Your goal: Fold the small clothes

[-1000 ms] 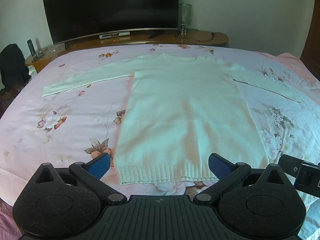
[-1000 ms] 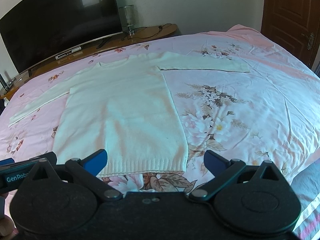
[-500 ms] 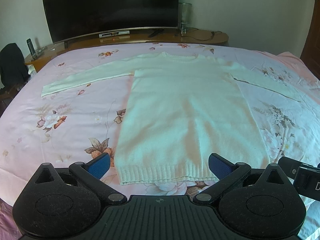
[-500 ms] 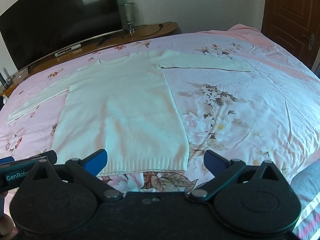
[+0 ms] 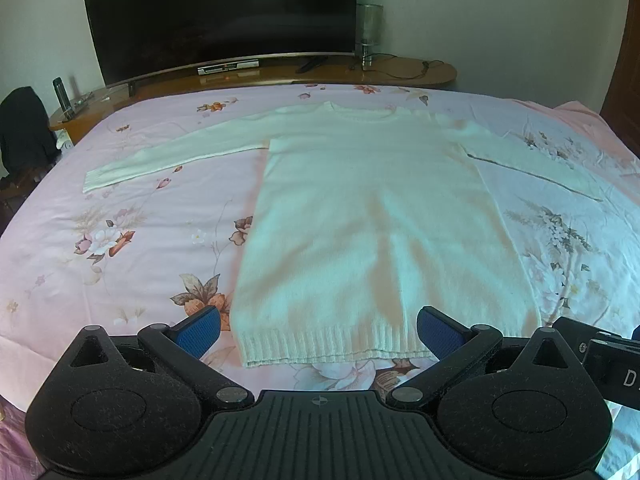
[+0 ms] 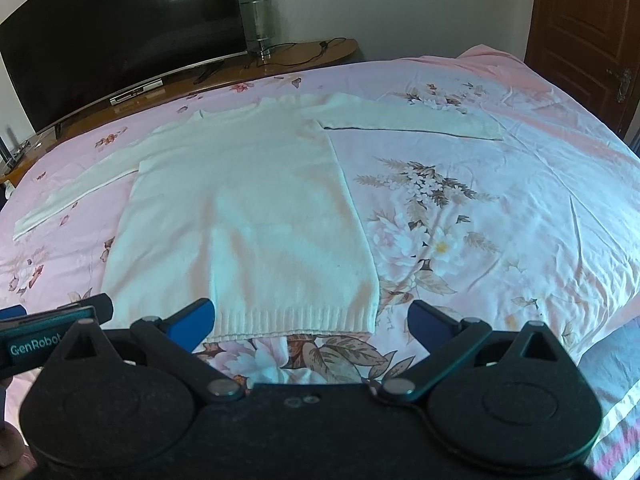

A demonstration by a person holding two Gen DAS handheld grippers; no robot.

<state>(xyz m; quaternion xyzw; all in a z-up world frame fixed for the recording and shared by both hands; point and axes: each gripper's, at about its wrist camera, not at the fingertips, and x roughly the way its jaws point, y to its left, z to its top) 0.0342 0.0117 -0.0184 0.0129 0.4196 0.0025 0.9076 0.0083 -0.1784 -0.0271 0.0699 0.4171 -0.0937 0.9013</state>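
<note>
A white knit sweater [image 5: 372, 216] lies flat on the pink floral bedspread [image 5: 120, 240], hem toward me, both sleeves spread out sideways. It also shows in the right wrist view [image 6: 244, 216]. My left gripper [image 5: 318, 330] is open and empty, hovering just short of the ribbed hem. My right gripper [image 6: 310, 320] is open and empty, in front of the hem's right part. The right gripper's body [image 5: 600, 360] shows at the left view's right edge; the left gripper's body [image 6: 48, 340] shows at the right view's left edge.
A large dark TV [image 5: 220, 16] stands on a wooden console [image 5: 400, 74] beyond the bed, with a lamp [image 5: 368, 36] on it. A dark garment [image 5: 20, 128] hangs at far left. A brown door [image 6: 588, 28] is at right.
Both grippers have shifted slightly; the sweater sits marginally higher in the views. Jaws stayed open and the sweater has not moved.
</note>
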